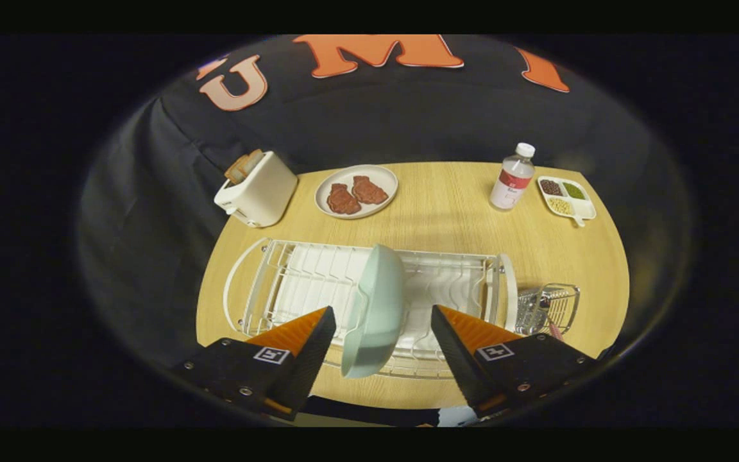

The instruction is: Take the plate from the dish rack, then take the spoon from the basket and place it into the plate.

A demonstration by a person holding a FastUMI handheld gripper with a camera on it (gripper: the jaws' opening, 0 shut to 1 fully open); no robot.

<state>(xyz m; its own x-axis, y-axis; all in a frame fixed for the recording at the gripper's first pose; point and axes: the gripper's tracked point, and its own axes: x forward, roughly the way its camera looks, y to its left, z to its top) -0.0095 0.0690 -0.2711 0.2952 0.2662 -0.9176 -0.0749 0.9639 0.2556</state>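
Pale green ceramic plate (376, 308) standing on edge in white wire dish rack (292, 276), between spread orange fingers (302, 333) of gripper (382, 333).

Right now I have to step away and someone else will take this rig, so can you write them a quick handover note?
Hand-held gripper: open, fingers either side of the plate, not pressing on it.
Plate: pale green, standing on edge in the dish rack, between the fingers.
Basket: wire, at the rack's right end, beyond the right finger; the spoon cannot be made out in it.
Done: nothing yet; plate not lifted.
Left: close on the plate, lift it out and set it on the table, then take the spoon from the basket and place it in the plate.
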